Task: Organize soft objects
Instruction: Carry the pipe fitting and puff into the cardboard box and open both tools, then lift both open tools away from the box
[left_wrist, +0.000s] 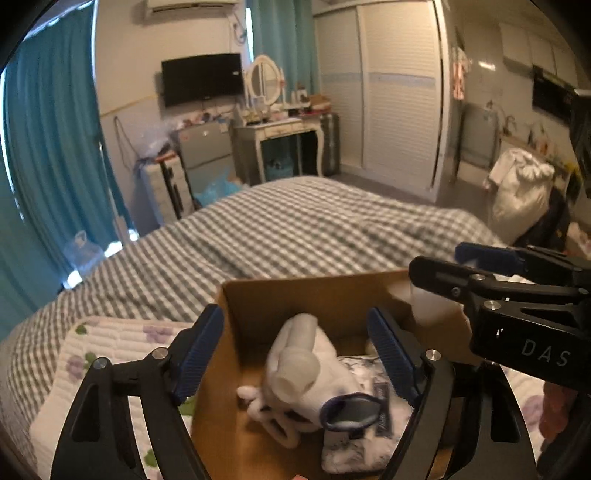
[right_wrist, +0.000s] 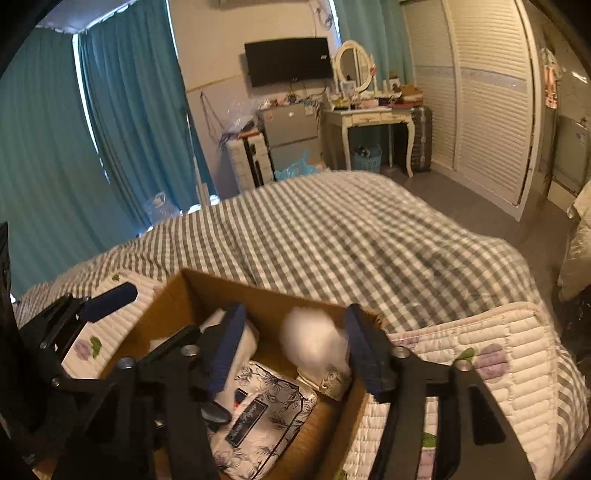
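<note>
A white plush toy (left_wrist: 306, 373) lies in the cardboard box (left_wrist: 295, 295), on a floral fabric pouch (right_wrist: 266, 413); a blurred white fluffy object (right_wrist: 314, 343) sits at the box's two o'clock corner; left gripper (left_wrist: 295, 350) and right gripper (right_wrist: 291, 347) both gape empty above, on the gingham bed (right_wrist: 351, 236).

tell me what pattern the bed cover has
Grey and white checks on the bed cover, clearest in the right wrist view.
</note>
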